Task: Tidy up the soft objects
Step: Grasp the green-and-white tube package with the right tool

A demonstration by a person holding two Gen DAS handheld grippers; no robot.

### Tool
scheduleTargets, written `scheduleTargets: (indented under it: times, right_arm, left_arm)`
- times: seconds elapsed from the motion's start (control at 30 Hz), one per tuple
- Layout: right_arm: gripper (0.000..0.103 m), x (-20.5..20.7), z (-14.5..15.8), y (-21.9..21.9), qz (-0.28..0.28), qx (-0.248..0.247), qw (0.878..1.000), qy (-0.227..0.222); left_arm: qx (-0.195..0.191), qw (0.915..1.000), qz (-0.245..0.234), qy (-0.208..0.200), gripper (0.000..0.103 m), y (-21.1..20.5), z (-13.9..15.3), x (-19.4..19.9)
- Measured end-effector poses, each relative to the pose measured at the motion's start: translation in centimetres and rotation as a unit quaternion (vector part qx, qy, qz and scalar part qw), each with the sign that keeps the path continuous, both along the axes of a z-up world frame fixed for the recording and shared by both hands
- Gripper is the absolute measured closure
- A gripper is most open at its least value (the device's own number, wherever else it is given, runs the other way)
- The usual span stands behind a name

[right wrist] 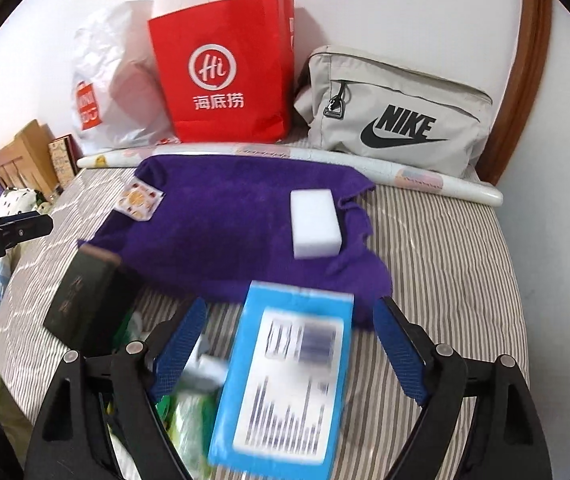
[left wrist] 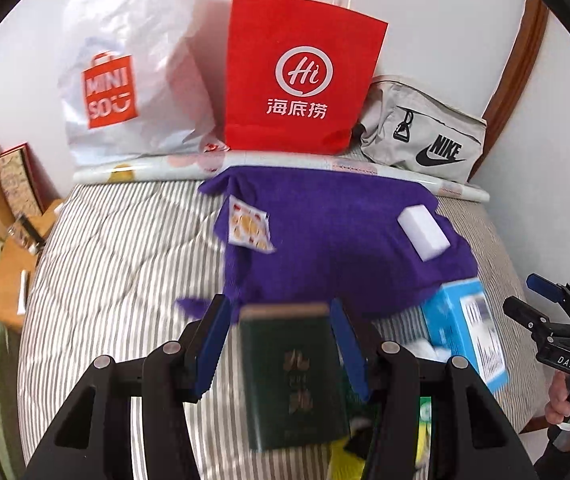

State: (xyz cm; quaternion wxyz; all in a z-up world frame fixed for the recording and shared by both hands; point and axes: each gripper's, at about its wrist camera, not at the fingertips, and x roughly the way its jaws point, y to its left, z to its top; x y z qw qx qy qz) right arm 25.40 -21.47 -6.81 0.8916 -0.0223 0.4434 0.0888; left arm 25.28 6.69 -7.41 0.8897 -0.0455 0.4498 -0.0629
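Observation:
A purple towel (left wrist: 325, 240) (right wrist: 225, 232) lies spread on the striped bed. A white sponge block (left wrist: 424, 233) (right wrist: 316, 224) rests on its right part and a small orange-patterned packet (left wrist: 249, 227) (right wrist: 137, 200) on its left edge. My left gripper (left wrist: 281, 340) is shut on a dark green box (left wrist: 289, 376) (right wrist: 81, 300) above the bed. My right gripper (right wrist: 291, 344) is open. A blurred blue box (right wrist: 285, 380) (left wrist: 465, 332) sits between its blue pads with a gap on both sides. A hand holds the right gripper (left wrist: 541, 312) at the right edge of the left wrist view.
Along the wall stand a white plastic bag (left wrist: 125, 80), a red paper bag (left wrist: 297, 76) and a grey pouch (right wrist: 397, 116), with a rolled mat (right wrist: 425, 176) in front. Green and white packets (right wrist: 189, 412) lie under my right gripper. Wooden furniture (left wrist: 5, 240) stands left of the bed.

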Motion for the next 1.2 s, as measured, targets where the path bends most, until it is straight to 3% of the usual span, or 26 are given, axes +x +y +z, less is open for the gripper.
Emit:
scheduleTargets:
  times: [0.23,0.57,0.67,0.8,0.97,1.0,1.07,1.2]
  right_arm:
    - [0.018,-5.6,-0.5,-0.4,0.015,0.055,0.998,0.003]
    - [0.02,-12.2,-2.5,0.5,0.034,0.059,0.998,-0.009]
    - [0.027,-13.0,-4.1,1.1,0.043,0.061,0.997,0.005]
    - [0.043,-13.0,-6.5,2.1,0.053,0.057,0.997,0.023]
    - [0.048,-11.5,-8.6,3.3,0.05,0.056,0.996,0.038]
    - [0.056,-11.2,-8.8,3.4,0.051,0.064,0.996,0.041]
    - [0.081,-10.7,-9.4,3.5,0.049,0.083,0.994,0.052]
    - [0.086,-11.2,-9.2,3.4,0.043,0.083,0.995,0.036]
  left_arm:
    - [-0.016,0.9998,-0.012,0.001,0.053,-0.6,-1.1,-5.4]
    - [-0.025,0.9992,-0.02,0.023,0.053,-1.8,-5.1,-10.3]
    - [-0.025,0.999,-0.024,0.028,0.053,-2.3,-6.3,-11.2]
    - [-0.025,0.9988,-0.024,0.033,0.053,-2.3,-7.4,-11.9]
    - [-0.037,0.9984,-0.02,0.037,0.053,-1.7,-8.3,-12.7]
    - [-0.038,0.9983,-0.019,0.039,0.053,-1.6,-8.4,-12.8]
    - [-0.038,0.9983,-0.017,0.042,0.053,-1.4,-8.8,-13.0]
    - [-0.043,0.9978,-0.027,0.043,0.053,-1.6,-9.2,-13.2]
